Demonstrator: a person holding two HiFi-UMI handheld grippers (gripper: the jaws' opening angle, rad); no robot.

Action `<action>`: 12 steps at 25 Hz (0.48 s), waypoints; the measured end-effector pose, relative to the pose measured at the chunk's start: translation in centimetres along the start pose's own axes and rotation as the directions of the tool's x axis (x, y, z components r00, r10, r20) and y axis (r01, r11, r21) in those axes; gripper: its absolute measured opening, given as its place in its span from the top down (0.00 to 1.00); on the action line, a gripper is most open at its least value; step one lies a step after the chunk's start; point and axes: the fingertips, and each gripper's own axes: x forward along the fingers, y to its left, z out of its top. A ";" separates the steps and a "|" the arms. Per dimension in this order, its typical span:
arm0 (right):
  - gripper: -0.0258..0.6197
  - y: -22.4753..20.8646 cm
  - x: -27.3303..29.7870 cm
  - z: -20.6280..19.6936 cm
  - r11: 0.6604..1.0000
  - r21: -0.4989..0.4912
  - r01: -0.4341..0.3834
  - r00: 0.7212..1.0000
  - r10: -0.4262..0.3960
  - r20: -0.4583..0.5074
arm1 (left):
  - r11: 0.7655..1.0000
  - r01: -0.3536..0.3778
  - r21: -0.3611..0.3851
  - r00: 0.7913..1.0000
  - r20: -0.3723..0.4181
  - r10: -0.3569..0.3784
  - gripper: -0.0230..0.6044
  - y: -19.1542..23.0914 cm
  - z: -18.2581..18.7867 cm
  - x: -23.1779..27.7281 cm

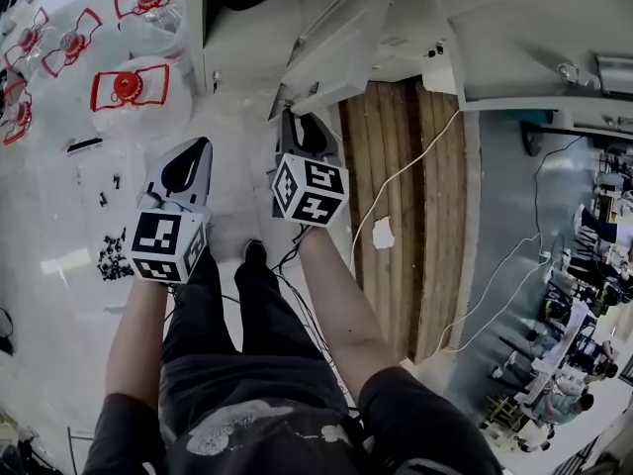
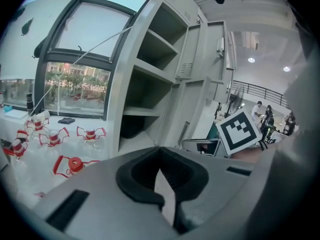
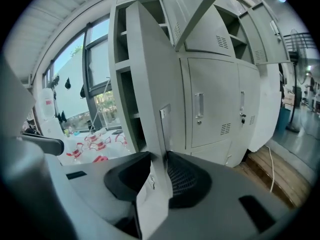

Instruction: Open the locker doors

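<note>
Right gripper (image 3: 159, 158): jaws pinch the free edge of a grey locker door (image 3: 150, 84), which stands ajar at the bank's left column with its thin sheet running straight between the pads. Left gripper (image 2: 160, 150): jaws pressed together on nothing, held off to the side and apart from the lockers. Hazards, as judged: the hold is on a narrow strip of smooth metal, so a pull off the hinge's arc would likely let the pads slide off; a door that swings free could knock into the upper doors (image 3: 200, 19), which already hang open above; a white cable (image 1: 396, 181) trails across the wooden platform (image 1: 406, 265) near the person's feet, a snag risk when stepping. Two lower doors (image 3: 207, 104) to the right are shut, handles untouched. Containers: the open locker column (image 2: 150, 69) shows bare upper shelves; one lower compartment holds a dark object (image 2: 132, 127), kind not legible. Clear bottles with red caps and handles (image 2: 75, 165) stand grouped beside the lockers; contents cannot be told.
</note>
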 end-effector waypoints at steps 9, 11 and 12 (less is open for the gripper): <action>0.79 -5.6 -1.9 -0.3 0.998 -0.016 0.064 0.998 -0.063 0.011 | 0.999 0.041 0.006 0.999 -0.012 -0.041 0.95 -3.8 -0.4 1.6; 0.80 -6.9 -2.2 -0.3 0.996 -0.010 0.085 0.996 -0.085 0.017 | 0.999 0.049 0.007 0.999 -0.016 -0.049 0.95 -4.5 -0.5 2.1; 0.80 -7.5 -2.3 -0.3 0.996 -0.005 0.094 0.995 -0.094 0.020 | 0.999 0.053 0.008 0.998 -0.017 -0.053 0.95 -4.8 -0.5 2.3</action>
